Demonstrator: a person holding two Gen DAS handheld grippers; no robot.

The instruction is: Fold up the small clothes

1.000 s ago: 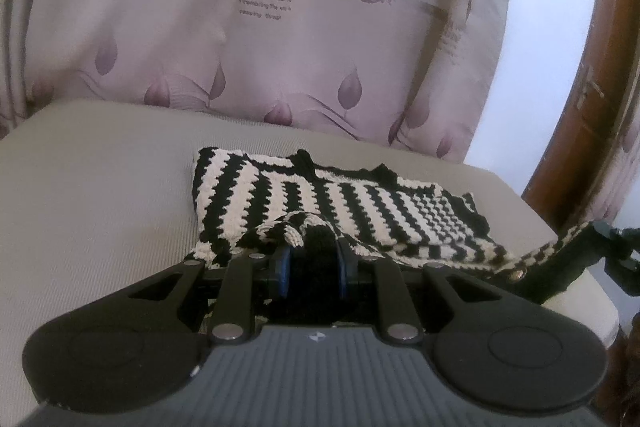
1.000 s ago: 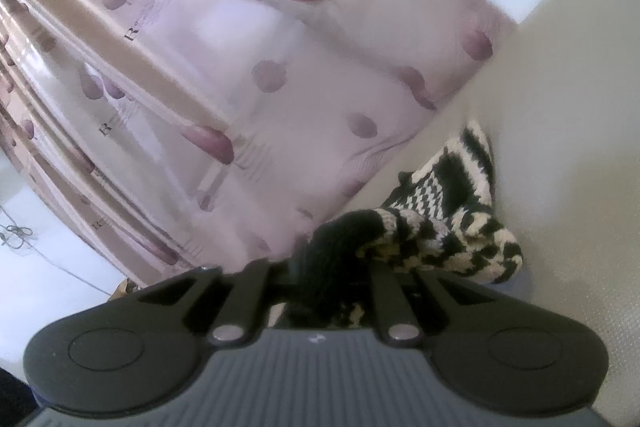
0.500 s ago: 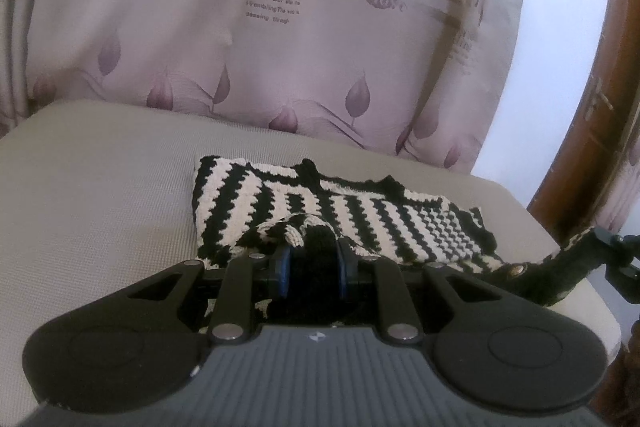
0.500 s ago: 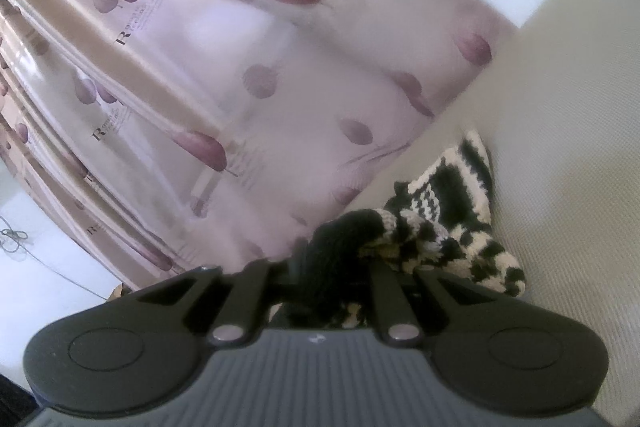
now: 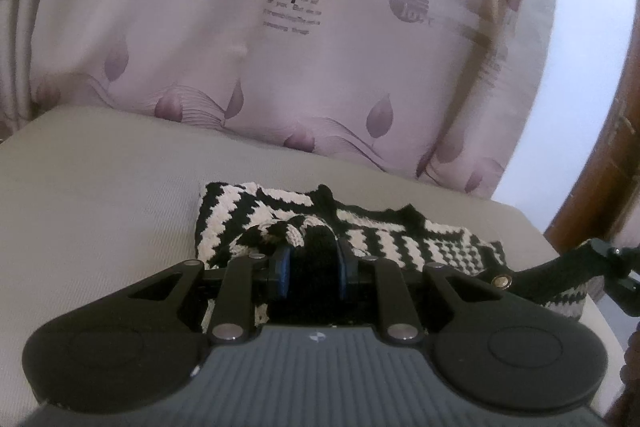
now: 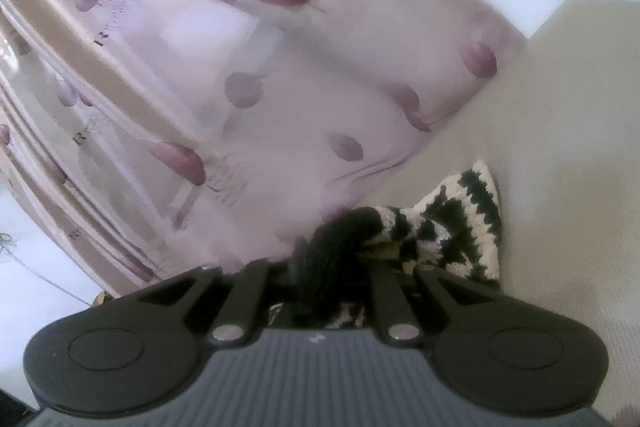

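Note:
A small black-and-cream striped knit garment (image 5: 384, 235) lies on a beige cushion (image 5: 100, 195). My left gripper (image 5: 312, 263) is shut on its near black hem, which is lifted and curled over toward the garment's far edge. My right gripper (image 6: 336, 259) is shut on the other black hem corner, with bunched striped knit (image 6: 452, 223) hanging to its right. In the left wrist view the right gripper (image 5: 600, 263) shows at the right edge, holding the hem above the cushion's right side.
A pink curtain (image 5: 280, 47) with leaf prints hangs close behind the cushion. A wooden frame (image 5: 600, 167) stands at the right. The cushion's right edge (image 5: 592, 311) drops off beside the right gripper.
Both grippers have carried the held hem forward over the garment toward the curtain. Less of the striped knit shows beyond the left gripper, and the fold is deeper.

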